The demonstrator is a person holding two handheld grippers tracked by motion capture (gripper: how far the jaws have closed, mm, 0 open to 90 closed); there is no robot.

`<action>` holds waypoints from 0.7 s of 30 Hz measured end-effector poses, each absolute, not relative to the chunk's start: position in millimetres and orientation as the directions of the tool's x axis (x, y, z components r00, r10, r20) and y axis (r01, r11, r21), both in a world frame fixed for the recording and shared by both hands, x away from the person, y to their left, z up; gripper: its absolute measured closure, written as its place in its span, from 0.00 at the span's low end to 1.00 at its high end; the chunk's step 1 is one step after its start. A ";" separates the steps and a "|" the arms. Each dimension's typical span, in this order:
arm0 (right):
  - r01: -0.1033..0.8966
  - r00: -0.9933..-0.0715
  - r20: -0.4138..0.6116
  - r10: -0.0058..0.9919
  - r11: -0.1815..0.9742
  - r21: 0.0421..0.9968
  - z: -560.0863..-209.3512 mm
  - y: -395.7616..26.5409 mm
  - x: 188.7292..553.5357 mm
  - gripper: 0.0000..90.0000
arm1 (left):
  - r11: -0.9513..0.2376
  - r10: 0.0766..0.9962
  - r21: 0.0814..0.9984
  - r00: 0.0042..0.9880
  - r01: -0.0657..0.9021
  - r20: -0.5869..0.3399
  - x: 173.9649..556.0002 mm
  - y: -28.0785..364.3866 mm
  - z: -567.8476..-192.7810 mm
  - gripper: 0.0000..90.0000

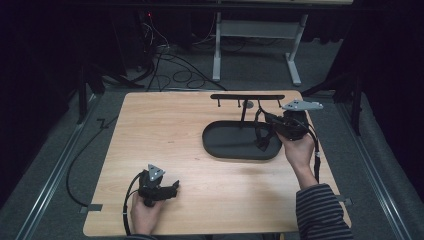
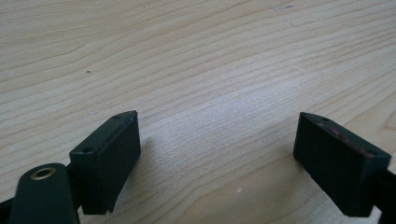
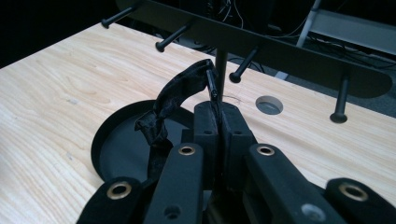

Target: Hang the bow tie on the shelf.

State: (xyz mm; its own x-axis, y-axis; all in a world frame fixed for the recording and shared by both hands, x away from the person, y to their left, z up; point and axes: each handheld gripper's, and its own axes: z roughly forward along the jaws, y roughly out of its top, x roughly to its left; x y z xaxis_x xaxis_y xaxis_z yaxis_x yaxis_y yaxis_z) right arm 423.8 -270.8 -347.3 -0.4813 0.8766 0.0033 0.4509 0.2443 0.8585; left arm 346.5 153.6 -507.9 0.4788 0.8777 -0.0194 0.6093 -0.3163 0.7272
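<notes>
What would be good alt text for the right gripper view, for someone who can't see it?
The right gripper, jaws shut, pinches a black ribbon hairband above an oval black tray on a wooden table. Just beyond it stands a black rack with pegs pointing toward the camera.

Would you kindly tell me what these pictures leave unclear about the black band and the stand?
- Black band: right gripper view, its lower end is hidden behind the right tongs, shut on it; in the high view it is too small and dark to identify.
- Stand: right gripper view, the top edge cuts off its bar; the tongs cover part of its tray.
- Left tongs: open, their body cut off below.
</notes>
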 end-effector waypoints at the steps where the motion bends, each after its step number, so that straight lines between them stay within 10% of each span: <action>1: 0.451 -0.473 0.003 0.881 0.239 0.860 -346.5 -270.4 426.2 0.98 | -0.316 0.878 0.727 0.479 0.609 -0.019 346.5 153.6 -507.9 0.17; 21: 0.456 -0.420 -0.021 0.908 0.230 0.860 -334.5 -272.6 455.4 0.98 | -0.316 0.878 0.727 0.479 0.609 -0.020 346.5 153.5 -507.9 0.17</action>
State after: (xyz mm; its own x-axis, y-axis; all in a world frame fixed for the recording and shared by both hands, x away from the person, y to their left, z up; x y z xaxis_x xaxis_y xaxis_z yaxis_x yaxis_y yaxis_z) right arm 455.4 -272.6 -334.5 -0.4195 0.9075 -0.0206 0.4556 0.2301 0.8599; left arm 346.5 153.5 -507.9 0.4786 0.8778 -0.0195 0.6094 -0.3161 0.7272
